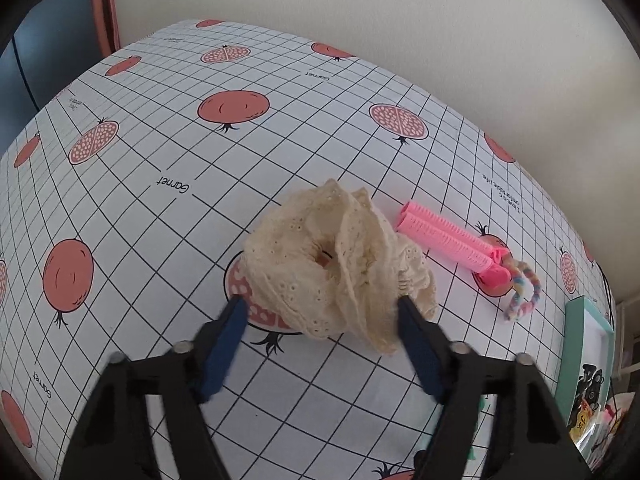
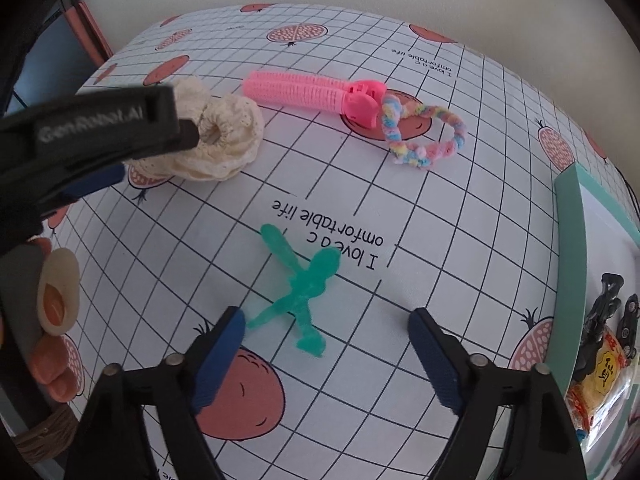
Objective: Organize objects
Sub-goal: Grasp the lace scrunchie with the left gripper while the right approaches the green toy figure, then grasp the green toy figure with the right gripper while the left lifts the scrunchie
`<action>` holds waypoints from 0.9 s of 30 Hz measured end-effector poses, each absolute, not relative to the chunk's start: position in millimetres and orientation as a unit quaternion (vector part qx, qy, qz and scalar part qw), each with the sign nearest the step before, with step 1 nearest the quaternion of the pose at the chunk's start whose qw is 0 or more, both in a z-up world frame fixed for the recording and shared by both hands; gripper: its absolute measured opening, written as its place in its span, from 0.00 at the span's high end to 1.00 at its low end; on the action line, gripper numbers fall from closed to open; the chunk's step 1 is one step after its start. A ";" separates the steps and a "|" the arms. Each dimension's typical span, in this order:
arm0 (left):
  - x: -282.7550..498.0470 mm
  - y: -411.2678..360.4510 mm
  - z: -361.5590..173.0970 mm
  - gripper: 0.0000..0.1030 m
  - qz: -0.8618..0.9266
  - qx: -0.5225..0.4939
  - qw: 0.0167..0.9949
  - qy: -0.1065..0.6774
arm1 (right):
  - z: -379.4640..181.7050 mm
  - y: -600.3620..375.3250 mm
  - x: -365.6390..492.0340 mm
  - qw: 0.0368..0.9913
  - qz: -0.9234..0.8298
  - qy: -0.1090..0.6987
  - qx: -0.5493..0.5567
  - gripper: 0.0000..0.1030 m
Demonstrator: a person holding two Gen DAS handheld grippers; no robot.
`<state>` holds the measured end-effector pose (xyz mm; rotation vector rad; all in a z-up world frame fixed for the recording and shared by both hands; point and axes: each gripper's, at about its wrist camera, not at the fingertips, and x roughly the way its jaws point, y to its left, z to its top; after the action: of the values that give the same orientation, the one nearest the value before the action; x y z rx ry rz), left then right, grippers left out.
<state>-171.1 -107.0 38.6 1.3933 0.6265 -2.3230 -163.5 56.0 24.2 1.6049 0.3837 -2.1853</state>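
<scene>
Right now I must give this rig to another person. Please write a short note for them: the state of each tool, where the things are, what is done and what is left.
Left tool: open, its tips on either side of the cream scrunchie, not pressing it.
Right tool: open, over the green hair clip, not touching it.
On the tablecloth: the pink hair roller beside the scrunchie, with the pastel hair tie at its end. The teal box at the right edge already holds some dark clips.
Done: nothing picked up yet.
Left: probably move all four loose things into the box.
</scene>
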 end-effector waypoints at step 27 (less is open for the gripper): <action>-169.8 -99.9 49.9 0.90 -0.829 0.487 0.148 0.234 | 44.0 76.1 -177.6 0.203 -0.790 0.106 0.569 0.61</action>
<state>-169.8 -99.9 49.9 1.3996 0.6717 -2.3826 -177.6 76.1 44.0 1.5872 0.2962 -2.2052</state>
